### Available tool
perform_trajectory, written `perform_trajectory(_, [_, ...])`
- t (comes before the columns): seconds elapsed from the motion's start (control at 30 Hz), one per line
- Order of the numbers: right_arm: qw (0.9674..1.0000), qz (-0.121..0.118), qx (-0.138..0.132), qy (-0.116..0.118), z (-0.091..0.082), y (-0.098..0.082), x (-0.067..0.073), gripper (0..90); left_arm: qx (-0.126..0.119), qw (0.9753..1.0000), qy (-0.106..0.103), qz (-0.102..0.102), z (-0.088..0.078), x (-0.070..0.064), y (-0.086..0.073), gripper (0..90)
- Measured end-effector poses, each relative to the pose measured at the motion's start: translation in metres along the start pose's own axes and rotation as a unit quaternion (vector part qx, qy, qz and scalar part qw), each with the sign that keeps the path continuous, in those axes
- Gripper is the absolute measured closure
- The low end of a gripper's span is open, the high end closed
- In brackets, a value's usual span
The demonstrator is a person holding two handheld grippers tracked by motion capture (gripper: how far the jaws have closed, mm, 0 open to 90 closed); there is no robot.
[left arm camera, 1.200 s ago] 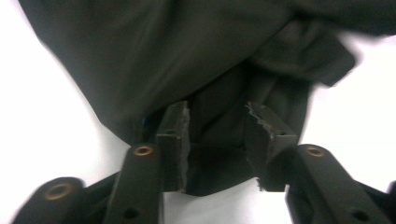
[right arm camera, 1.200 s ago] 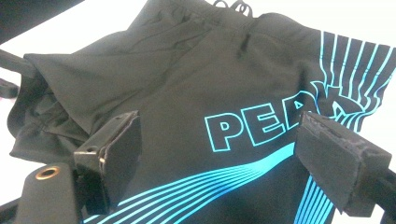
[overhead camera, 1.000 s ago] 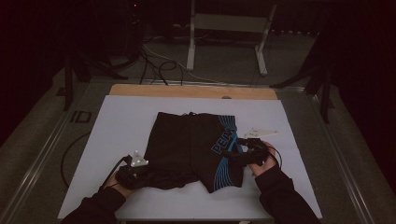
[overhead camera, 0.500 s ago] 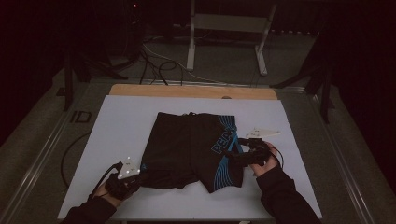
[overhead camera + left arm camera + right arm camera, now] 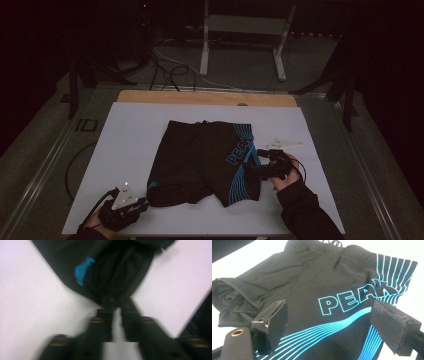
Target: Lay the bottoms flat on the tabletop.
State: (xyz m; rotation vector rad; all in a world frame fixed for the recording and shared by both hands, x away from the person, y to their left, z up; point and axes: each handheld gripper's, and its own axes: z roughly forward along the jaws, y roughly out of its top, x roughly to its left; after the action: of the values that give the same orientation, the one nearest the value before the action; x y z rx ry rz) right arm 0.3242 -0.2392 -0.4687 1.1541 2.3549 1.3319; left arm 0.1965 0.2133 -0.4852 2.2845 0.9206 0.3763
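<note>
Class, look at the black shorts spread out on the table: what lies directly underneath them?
The black shorts lie flat on a white sheet covering the wooden table. What the sheet looks like under the fabric is hidden.

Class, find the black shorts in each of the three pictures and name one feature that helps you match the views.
High view: shorts lie flat at the middle of the white sheet.
Left gripper view: blurred dark cloth at top centre, above the jaws.
Right gripper view: shorts spread across the picture.
Shared landmark: the blue trim on black cloth.
</note>
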Motion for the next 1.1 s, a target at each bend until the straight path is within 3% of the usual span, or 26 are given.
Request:
perform_trajectory(0.13, [1.0000, -0.004, 0.002, 0.000, 0.001, 0.000, 0.002, 15.1, 0.001, 0.9998, 0.020, -0.010, 0.011, 0.007, 0.012, 59.3])
perform_trajectory(0.27, [1.0000, -0.003, 0.002, 0.000, 0.001, 0.000, 0.001, 15.1, 0.014, 0.9994, 0.026, -0.019, 0.021, 0.010, 0.018, 58.1])
perform_trajectory(0.33, [1.0000, -0.005, 0.003, 0.001, 0.000, -0.001, 0.001, 15.1, 0.014, 0.9994, 0.026, -0.019, 0.021, 0.010, 0.018, 62.7])
perform_trajectory(0.37, [1.0000, -0.001, 0.001, 0.001, 0.001, -0.001, 0.000, 15.1, 0.023, 0.9992, 0.032, 0.000, 0.022, 0.006, 0.020, 80.8])
perform_trajectory(0.4, [1.0000, -0.001, 0.001, 0.001, 0.001, -0.001, 0.000, 15.1, 0.026, 0.9991, 0.034, 0.006, 0.022, 0.005, 0.020, 80.8])
perform_trajectory(0.43, [1.0000, -0.001, 0.002, 0.001, 0.001, -0.002, 0.000, 15.1, 0.026, 0.9991, 0.033, 0.010, 0.020, 0.004, 0.019, 87.8])
perform_trajectory(0.53, [1.0000, -0.001, 0.001, 0.001, 0.000, -0.002, 0.000, 15.1, 0.022, 0.9990, 0.038, 0.010, 0.015, 0.003, 0.019, 89.2])
perform_trajectory(0.57, [1.0000, -0.001, 0.001, 0.001, 0.000, -0.002, 0.000, 15.1, 0.012, 0.9995, 0.029, -0.001, 0.010, 0.005, 0.017, 89.2])
perform_trajectory(0.73, [1.0000, -0.003, 0.003, 0.001, 0.000, -0.001, 0.001, 15.1, 0.016, 0.9997, 0.015, -0.008, 0.008, 0.008, 0.012, 89.2])
perform_trajectory(0.9, [1.0000, -0.005, 0.000, 0.002, 0.000, -0.001, 0.002, 15.1, 0.028, 0.9993, 0.023, -0.001, 0.004, 0.005, 0.005, 89.0])
perform_trajectory(1.1, [1.0000, -0.004, 0.002, 0.000, -0.001, -0.002, 0.001, 15.1, 0.053, 0.9986, 0.001, 0.009, 0.001, 0.005, -0.006, 89.4])
